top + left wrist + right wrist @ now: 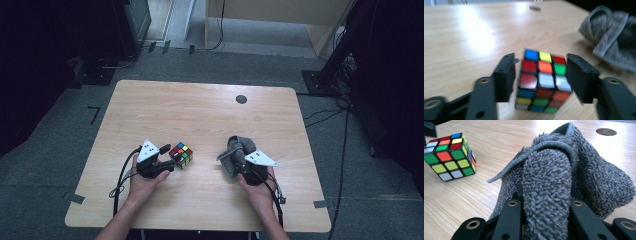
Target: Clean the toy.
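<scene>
On the left, the left gripper (pixel 167 156) stands with its jaws spread on either side of the puzzle cube (pixel 181 155), which sits on the table (pixel 200 107) a little left of the middle of its near half; in the left gripper view the cube (pixel 542 81) lies between the two black jaws with a sliver of gap showing on each side, so the pads do not seem to press on it and the cube looks bracketed but not yet gripped. To its right, well apart from the cube, the right gripper (pixel 239 155) is pinching a grey towel (pixel 232 152); in the right gripper view a thick fold of the towel (pixel 549 195) is squeezed between the jaws and the rest drapes down onto the wood. By my reading the cloth is already secured and the cube is about to be taken, while whatever joins the two, most likely wiping or wrapping the cube, is not yet begun. The table is pale wood with rounded corners and a small dark round cap (pixel 241 99) near its far edge. Around it lies grey carpet with tape marks (pixel 93 113), cables (pixel 330 117) at the right, and dark equipment stands to both sides.
</scene>
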`<state>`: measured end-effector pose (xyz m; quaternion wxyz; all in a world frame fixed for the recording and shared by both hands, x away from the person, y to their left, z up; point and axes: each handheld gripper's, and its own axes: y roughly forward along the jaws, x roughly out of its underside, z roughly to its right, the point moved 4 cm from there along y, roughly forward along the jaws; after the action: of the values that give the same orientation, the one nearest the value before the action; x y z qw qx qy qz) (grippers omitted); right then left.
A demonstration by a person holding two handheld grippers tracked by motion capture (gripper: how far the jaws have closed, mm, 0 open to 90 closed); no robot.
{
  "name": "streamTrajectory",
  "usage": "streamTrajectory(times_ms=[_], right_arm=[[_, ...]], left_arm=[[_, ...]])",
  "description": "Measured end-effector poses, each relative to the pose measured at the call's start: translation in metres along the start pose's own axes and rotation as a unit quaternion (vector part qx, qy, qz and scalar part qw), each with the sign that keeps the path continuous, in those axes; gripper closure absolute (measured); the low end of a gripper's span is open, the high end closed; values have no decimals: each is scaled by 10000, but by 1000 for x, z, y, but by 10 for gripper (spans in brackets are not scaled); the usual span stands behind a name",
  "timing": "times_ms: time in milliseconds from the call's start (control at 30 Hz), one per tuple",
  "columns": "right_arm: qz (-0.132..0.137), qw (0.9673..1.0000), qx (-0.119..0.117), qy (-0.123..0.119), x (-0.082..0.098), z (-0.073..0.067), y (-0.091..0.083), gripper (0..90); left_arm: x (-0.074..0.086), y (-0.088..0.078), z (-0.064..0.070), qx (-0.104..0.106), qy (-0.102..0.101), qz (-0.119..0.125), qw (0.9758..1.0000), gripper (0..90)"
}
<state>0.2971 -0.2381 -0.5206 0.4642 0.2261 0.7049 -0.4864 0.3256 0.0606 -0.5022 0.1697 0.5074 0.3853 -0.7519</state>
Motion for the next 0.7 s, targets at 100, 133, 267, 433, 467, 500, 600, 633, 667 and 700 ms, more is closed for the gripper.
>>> streamTrajectory(times_ms=[100,133,267,433,467,500,600,633,667,700], right_arm=[[1,10000,1,10,0,0,0,747],[2,10000,-1,10,0,0,0,747],[-6,10000,-6,-7,1,0,0,747],[20,10000,-36,22,0,-1,0,745],[27,10000,-41,29,0,-1,0,745],[27,10000,-44,36,0,-1,0,745],[14,10000,-48,40,0,-1,1,745],[6,10000,-54,38,0,-1,1,745],[0,10000,-62,34,0,-1,1,745],[-4,10000,-64,27,1,-2,1,745]], left_arm=[[4,6,-3,-123,-63,-190,9997,527],[7,8,-3,-84,-76,-256,9996,547],[8,11,-3,-40,-130,-277,9995,540],[6,5,-2,0,-152,-170,9997,411],[6,3,-1,28,-144,-187,9997,377],[7,3,1,91,-144,-246,9996,346],[16,8,7,178,-75,-643,9977,180],[19,12,8,113,-41,-816,9966,131],[22,16,9,27,-42,-919,9958,127],[24,19,9,-50,-63,-1005,9949,128]])
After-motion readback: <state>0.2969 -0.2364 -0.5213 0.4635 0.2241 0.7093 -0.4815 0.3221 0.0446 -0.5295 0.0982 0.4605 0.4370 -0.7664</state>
